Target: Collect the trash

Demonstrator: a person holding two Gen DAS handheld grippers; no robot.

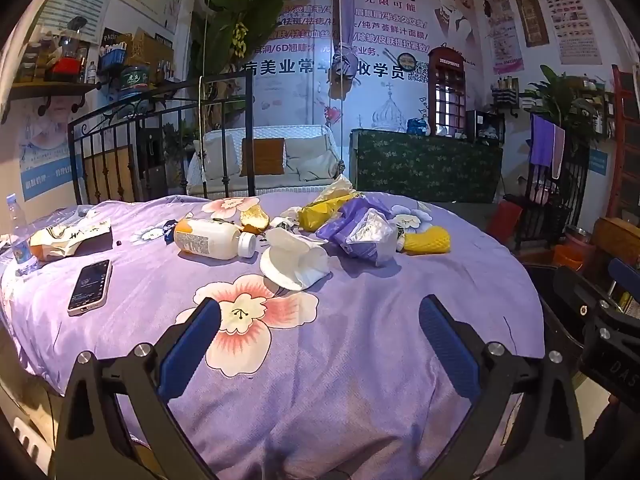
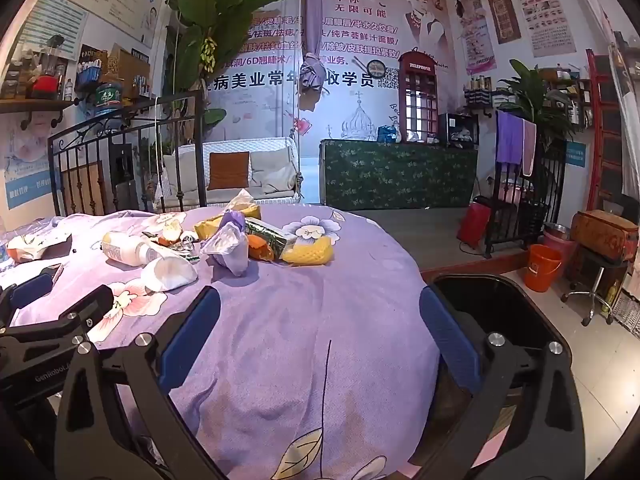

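The trash sits in a loose heap in the middle of both views, on the purple flowered bedspread (image 1: 360, 360): a crushed white paper cup (image 1: 294, 262) nearest the camera, a capped plastic bottle (image 1: 214, 238) lying on its side just left of it, a crumpled purple-and-silver wrapper (image 1: 362, 232) to its right, a yellow foam net (image 1: 426, 240) at the right end, and a yellow bag (image 1: 320, 212) behind. A phone (image 1: 90, 286) at left centre and an upright water bottle (image 1: 18, 236) at the far left edge stand apart from the heap; I judge neither is trash, so leave them.

The black bin (image 2: 500, 312) fills the lower right of the right wrist view, beside the bed's edge.

The left tool (image 1: 320, 336) hangs low in its frame with jaws spread wide and nothing between them, well short of the cup. The right tool (image 2: 320, 332) is likewise spread and empty, its right finger over the bin's rim in the frame.

No piece is collected yet. To do this well, start with the cup: it is nearest and light. Come in level, straddle its flattened body across the narrow side, and close gently, since it will crumple. Lift clear before swinging towards the bin, so neighbouring wrappers are not dragged. The bottle may roll; grip it across its middle.
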